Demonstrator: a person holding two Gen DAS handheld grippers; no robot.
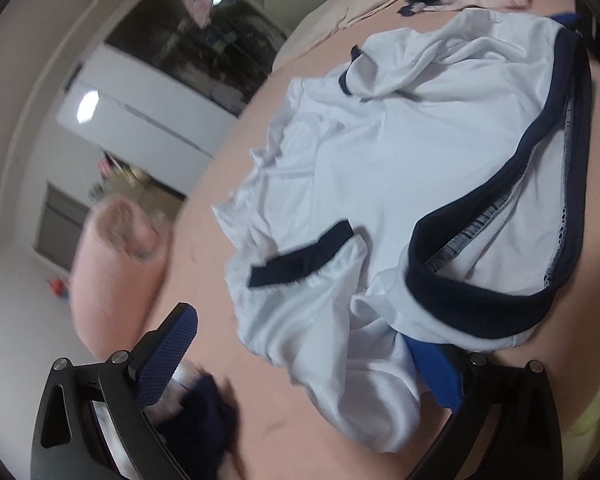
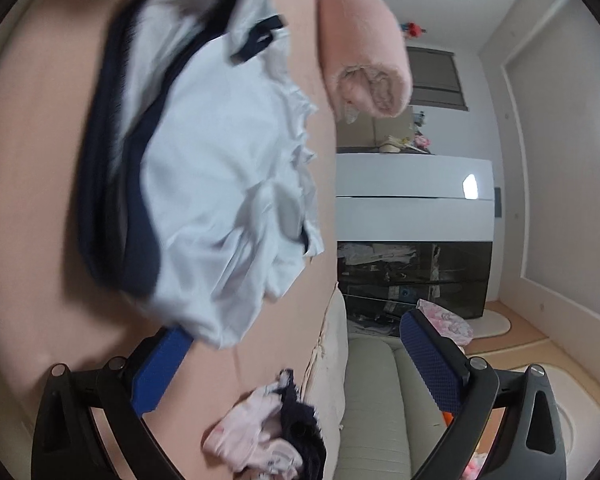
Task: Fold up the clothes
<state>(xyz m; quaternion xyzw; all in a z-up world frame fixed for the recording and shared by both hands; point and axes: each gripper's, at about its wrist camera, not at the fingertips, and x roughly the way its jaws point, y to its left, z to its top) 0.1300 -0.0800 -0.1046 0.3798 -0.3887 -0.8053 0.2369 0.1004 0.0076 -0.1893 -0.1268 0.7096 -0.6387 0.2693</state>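
A white garment with navy trim [image 1: 400,152] lies crumpled and spread on the pink bed sheet [image 1: 228,208]. My left gripper [image 1: 300,328] stands wide open at its near edge. A fold of the white cloth hangs between the fingers and drapes over the right finger [image 1: 436,376], but the pads do not press on it. In the right wrist view the same white garment [image 2: 220,200] fills the upper left. My right gripper [image 2: 294,324] is wide open too, with one corner of the cloth lying over the tip of its left finger [image 2: 160,368].
A rolled pink towel [image 1: 116,276] [image 2: 364,52] lies at the bed's edge. Small pink and navy clothes [image 2: 268,440] sit near the right gripper, and a dark piece [image 1: 204,420] by the left. Beyond the bed stand a cream sofa [image 2: 380,400] and a white cabinet [image 2: 412,196].
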